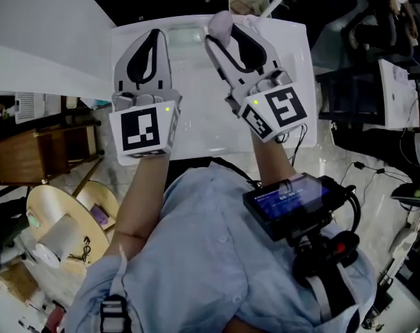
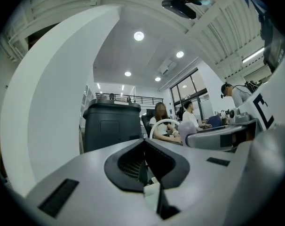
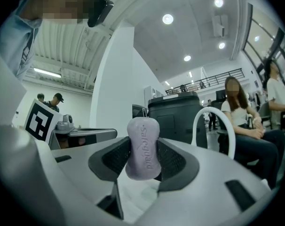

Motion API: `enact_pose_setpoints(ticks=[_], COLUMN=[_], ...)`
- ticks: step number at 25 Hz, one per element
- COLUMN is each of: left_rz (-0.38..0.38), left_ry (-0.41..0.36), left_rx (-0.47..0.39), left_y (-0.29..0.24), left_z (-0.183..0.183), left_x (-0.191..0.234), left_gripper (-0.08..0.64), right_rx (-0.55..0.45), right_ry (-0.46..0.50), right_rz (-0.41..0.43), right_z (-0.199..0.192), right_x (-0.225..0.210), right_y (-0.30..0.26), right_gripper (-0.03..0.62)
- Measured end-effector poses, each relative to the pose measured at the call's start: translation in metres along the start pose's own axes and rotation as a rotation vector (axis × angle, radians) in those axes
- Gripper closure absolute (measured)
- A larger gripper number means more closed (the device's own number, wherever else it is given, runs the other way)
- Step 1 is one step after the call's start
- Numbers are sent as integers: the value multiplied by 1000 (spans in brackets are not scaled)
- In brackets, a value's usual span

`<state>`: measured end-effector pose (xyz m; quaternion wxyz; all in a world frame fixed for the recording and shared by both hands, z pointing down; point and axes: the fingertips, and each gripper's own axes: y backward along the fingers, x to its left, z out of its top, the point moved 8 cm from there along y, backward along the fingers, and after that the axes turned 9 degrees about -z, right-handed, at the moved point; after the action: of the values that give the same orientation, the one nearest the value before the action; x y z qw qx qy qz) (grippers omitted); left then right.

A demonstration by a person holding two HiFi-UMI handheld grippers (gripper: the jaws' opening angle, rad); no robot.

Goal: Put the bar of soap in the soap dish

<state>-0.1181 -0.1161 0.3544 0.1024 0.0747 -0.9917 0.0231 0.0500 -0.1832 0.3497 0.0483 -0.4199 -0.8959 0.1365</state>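
A pale lavender bar of soap (image 3: 143,147) stands upright between the dark pads of my right gripper (image 3: 143,160), which is shut on it. The head view shows this soap (image 1: 220,25) held over the far edge of the white table (image 1: 196,127). Just beyond it is a white soap dish (image 1: 249,0) with a curved white loop (image 3: 217,121). My left gripper (image 1: 146,55) hovers to the left over the same table, shut with nothing in it; its pads (image 2: 133,161) meet. From the left gripper view the soap (image 2: 188,129) shows to the right.
A dark grey bin (image 3: 178,112) stands behind the table. People sit at desks (image 3: 246,121) on the far right. Left of me are a wooden chair (image 1: 30,151) and a round pale stand (image 1: 57,234) with a roll on it.
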Motion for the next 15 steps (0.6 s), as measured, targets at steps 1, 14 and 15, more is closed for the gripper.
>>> enact_pose_setpoints(ticks=[1,14,15], left_rz=[-12,-177,-174], left_ry=[-12,-205,-202], left_rx=[-11,-105,-105], left_y=[6,-21,-24], left_z=[7,80,80], left_x=[-7,-39,-38], left_gripper=[551,551,551], right_rx=[-17,-193,-190], right_ry=[3,-62,-59], right_rz=[-7,-135,-136], right_z=[4,31,31], right_x=[4,-13,-15], right_y=[11,40,38], right_gripper=[405,404,405])
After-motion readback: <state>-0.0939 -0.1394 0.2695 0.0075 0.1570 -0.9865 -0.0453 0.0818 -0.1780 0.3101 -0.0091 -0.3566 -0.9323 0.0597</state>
